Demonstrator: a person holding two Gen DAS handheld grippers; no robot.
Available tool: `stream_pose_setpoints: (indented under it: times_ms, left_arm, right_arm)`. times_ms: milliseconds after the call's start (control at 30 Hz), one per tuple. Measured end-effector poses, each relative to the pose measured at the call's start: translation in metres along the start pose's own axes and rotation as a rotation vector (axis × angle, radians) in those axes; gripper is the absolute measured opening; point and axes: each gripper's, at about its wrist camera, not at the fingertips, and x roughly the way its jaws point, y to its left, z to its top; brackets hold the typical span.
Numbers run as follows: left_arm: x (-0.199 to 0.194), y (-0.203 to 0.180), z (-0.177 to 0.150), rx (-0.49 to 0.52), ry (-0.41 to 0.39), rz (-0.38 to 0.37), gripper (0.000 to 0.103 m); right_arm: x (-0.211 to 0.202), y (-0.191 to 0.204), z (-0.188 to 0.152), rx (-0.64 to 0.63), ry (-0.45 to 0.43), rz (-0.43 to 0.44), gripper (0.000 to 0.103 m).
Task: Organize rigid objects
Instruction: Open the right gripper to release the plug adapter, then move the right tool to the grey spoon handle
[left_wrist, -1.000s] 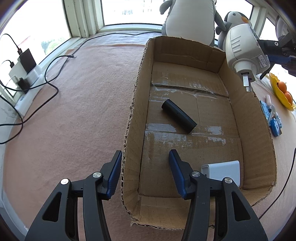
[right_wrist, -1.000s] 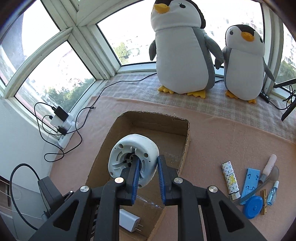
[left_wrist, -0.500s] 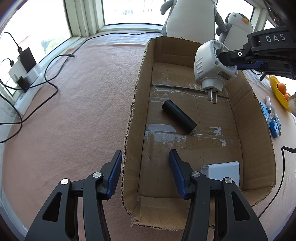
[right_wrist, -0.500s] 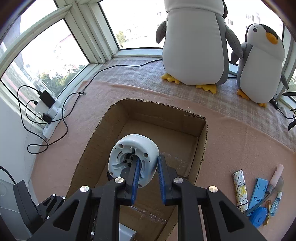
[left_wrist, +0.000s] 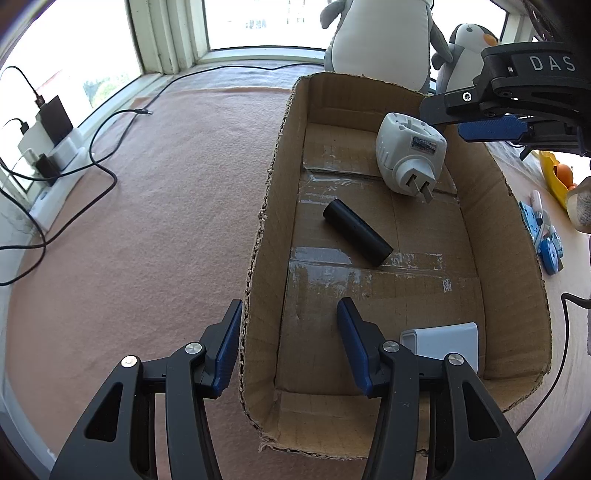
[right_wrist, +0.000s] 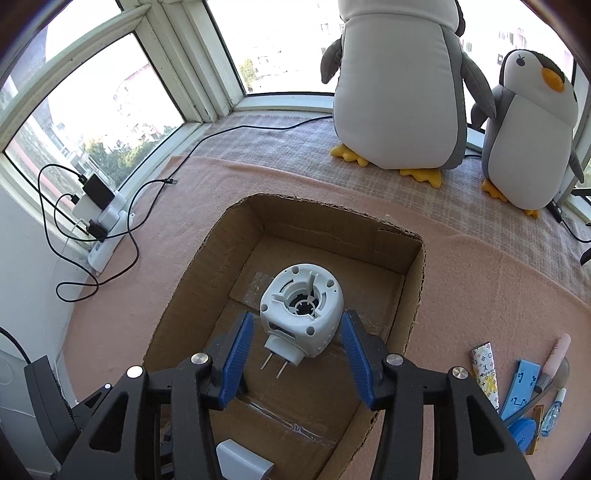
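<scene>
The white plug-in device (right_wrist: 301, 312) sits between my right gripper's (right_wrist: 297, 360) blue pads, but neither pad touches it; the jaws stand wide, with a clear gap on each side; its two metal prongs point back toward my camera. From the left wrist view the same device (left_wrist: 410, 155) lies in the far part of the cardboard box (left_wrist: 275, 155), prongs angled down toward the floor of the box; whether it rests on the floor or is just above it I cannot tell. The right gripper (left_wrist: 491, 127) shows there above the box's far right wall, one blue pad visible.

Mid-box lies a black cylinder (left_wrist: 356, 230) on its side, diagonal, across a strip of clear tape; near the close right corner lies a white charger block (left_wrist: 441, 339), partly hidden behind my left tool.

My left gripper (left_wrist: 288, 345) is spread wide and holds nothing; it straddles the box's near left wall, one finger outside, one inside.

Outside the box, on the pink blanket (right_wrist: 480, 288), a row of small items lies to the right: a patterned tube (right_wrist: 484, 371), a blue clip (right_wrist: 521, 386), a blue disc (right_wrist: 521, 432). Two plush penguins (right_wrist: 399, 85) stand by the window; a power strip (right_wrist: 107, 225) with cables sits at the left sill.
</scene>
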Motion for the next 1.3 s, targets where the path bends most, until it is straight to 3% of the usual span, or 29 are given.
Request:
stream_pose_setpoints:
  times_ms: [733, 1300]
  left_arm:
    - [-0.001, -0.001, -0.001, 0.008, -0.004, 0.002, 0.051]
    - [-0.002, -0.007, -0.002, 0.025, -0.007, 0.018, 0.051]
  right_arm:
    - [-0.057, -0.050, -0.020, 0.138, -0.080, 0.007, 0.051]
    - [-0.117, -0.102, -0.057, 0.214, -0.160, -0.060, 0.054]
